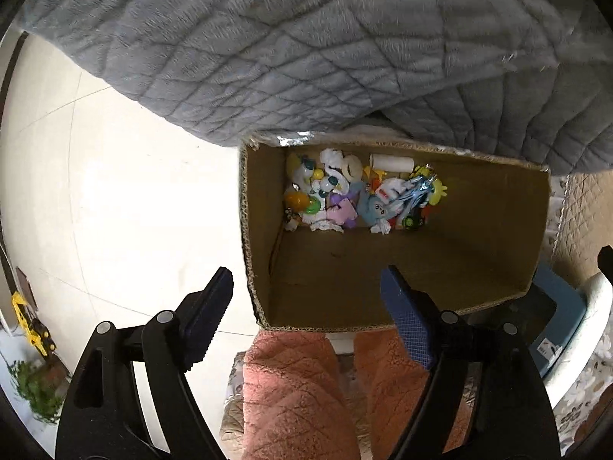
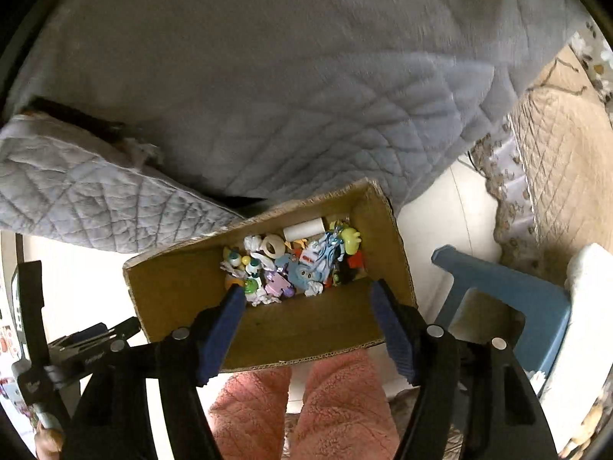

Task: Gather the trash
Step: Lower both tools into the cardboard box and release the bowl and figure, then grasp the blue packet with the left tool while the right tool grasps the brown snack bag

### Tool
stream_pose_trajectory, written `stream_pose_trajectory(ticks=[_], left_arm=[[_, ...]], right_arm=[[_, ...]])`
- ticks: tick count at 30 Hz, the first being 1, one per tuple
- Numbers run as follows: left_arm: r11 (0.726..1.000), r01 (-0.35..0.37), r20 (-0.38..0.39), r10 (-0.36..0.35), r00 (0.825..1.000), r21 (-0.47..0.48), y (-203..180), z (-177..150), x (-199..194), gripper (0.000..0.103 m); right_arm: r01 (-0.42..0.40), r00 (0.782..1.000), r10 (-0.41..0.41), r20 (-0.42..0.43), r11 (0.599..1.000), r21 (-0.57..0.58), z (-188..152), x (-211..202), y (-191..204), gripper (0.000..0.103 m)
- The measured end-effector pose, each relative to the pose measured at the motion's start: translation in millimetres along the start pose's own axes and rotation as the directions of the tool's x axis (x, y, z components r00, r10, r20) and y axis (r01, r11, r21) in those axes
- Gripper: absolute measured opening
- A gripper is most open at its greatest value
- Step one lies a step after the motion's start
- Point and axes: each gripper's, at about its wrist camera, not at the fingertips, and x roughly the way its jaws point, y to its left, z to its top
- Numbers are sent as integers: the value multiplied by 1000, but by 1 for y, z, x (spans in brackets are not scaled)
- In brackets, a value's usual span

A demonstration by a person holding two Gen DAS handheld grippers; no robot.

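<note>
An open cardboard box [image 1: 479, 237] stands on the floor below both grippers; it also shows in the right wrist view [image 2: 176, 287]. Its bottom holds a pile of trash [image 1: 356, 195]: crumpled white tissues, a white paper roll [image 1: 390, 162], a tape ring and small colourful plastic toys, seen too in the right wrist view [image 2: 299, 264]. My left gripper [image 1: 306, 280] is open and empty above the box's near left rim. My right gripper [image 2: 306, 291] is open and empty above the box's near wall.
A grey quilted blanket [image 1: 287, 46] hangs over the bed edge behind the box. A blue plastic stool [image 2: 505, 306] stands right of the box. The person's legs in pink fleece trousers [image 2: 306, 414] are just in front. White tiled floor [image 1: 126, 199] lies left.
</note>
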Motion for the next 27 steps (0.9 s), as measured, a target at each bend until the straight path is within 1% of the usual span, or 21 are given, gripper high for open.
stream_pose_trajectory(ticks=[2, 3, 5, 8, 9, 11, 12, 13, 15, 16, 18, 19, 20, 21, 23, 24, 25, 26, 27], left_arm=[[1000, 23, 6, -22, 1000, -8, 1, 0, -15, 78], [999, 50, 19, -50, 999, -8, 1, -3, -29, 78], [996, 88, 51, -88, 995, 5, -1, -8, -53, 78], [989, 134, 118, -140, 983, 65, -3, -27, -108, 83], [986, 142, 139, -153, 978, 86, -3, -33, -124, 84], [981, 147, 188, -169, 968, 128, -2, -48, -157, 88], [980, 144, 208, -170, 963, 138, -2, -53, -169, 89], [979, 140, 231, -171, 958, 145, -1, -59, -180, 89], [979, 136, 271, -173, 947, 149, 3, -67, -202, 89], [981, 131, 290, -167, 942, 141, 6, -70, -210, 89], [983, 135, 326, -168, 930, 122, 12, -73, -224, 90], [984, 135, 341, -166, 925, 113, 13, -75, -229, 90], [986, 131, 356, -159, 921, 103, 15, -75, -233, 90], [987, 129, 374, -154, 914, 91, 19, -76, -239, 90], [989, 126, 388, -145, 910, 73, 25, -78, -247, 90], [990, 124, 395, -138, 908, 59, 28, -79, -250, 90], [991, 126, 401, -133, 906, 43, 32, -80, -252, 90], [991, 128, 404, -130, 906, 31, 34, -81, -254, 90], [991, 134, 404, -130, 905, 18, 38, -82, -255, 90]], right_arm=[[-6, 1000, 7, 21, 1000, -29, 6, -15, 6, 69], [-13, 999, 14, 31, 999, -41, 8, -25, 9, 70], [-46, 996, 51, 72, 996, -80, 12, -58, 18, 71], [-99, 984, 119, 133, 984, -146, 15, -110, 32, 71], [-139, 972, 169, 163, 974, -180, 18, -137, 40, 71], [-205, 944, 255, 210, 951, -231, 26, -176, 53, 75], [-226, 919, 297, 258, 936, -270, 35, -203, 63, 80], [-227, 903, 314, 292, 928, -297, 42, -218, 70, 84], [-198, 859, 344, 379, 906, -373, 73, -251, 93, 86], [-173, 846, 345, 407, 899, -401, 86, -259, 103, 90], [-87, 819, 329, 471, 882, -464, 123, -273, 133, 90], [-40, 806, 320, 498, 869, -494, 147, -277, 151, 90], [-2, 800, 305, 516, 862, -507, 170, -279, 166, 90], [33, 803, 285, 523, 856, -517, 198, -277, 185, 90], [79, 816, 231, 530, 863, -498, 239, -270, 204, 87], [92, 822, 210, 529, 868, -488, 253, -266, 211, 82], [117, 832, 174, 527, 873, -473, 271, -258, 221, 78], [137, 843, 145, 519, 874, -466, 282, -251, 226, 78], [170, 863, 97, 496, 868, -467, 296, -241, 234, 74]])
